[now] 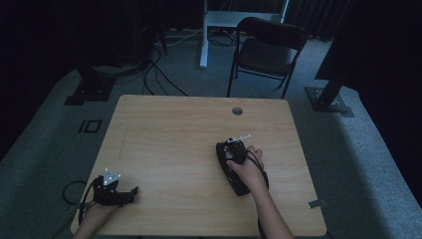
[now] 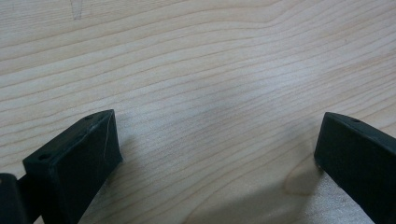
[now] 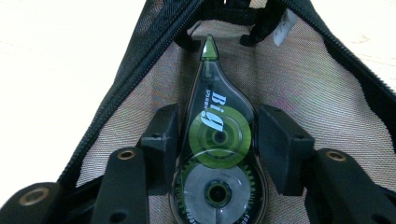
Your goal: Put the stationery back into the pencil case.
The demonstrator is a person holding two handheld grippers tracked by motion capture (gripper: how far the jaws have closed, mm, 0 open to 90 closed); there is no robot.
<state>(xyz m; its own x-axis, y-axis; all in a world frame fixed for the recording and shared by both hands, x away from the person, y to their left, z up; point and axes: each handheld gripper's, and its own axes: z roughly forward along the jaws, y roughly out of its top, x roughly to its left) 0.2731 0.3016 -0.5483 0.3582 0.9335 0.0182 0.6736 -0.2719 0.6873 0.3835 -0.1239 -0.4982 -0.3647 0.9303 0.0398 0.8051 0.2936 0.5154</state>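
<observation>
The right gripper (image 3: 212, 140) reaches into the open black pouch (image 3: 154, 60), its jaws clamped on a correction tape (image 3: 215, 140) held nose-first toward the far end, likely so it slips in along the lining. Nothing else inside is clear to me, bar a white tag. The left gripper (image 2: 215, 154) rests with jaws apart over the bare table (image 1: 174, 129), apparently waiting.

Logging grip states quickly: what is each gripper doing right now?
Left gripper: open, jaws wide apart over bare table, holding nothing.
Right gripper: jaws shut on the correction tape dispenser, inside the open black pouch.
</observation>
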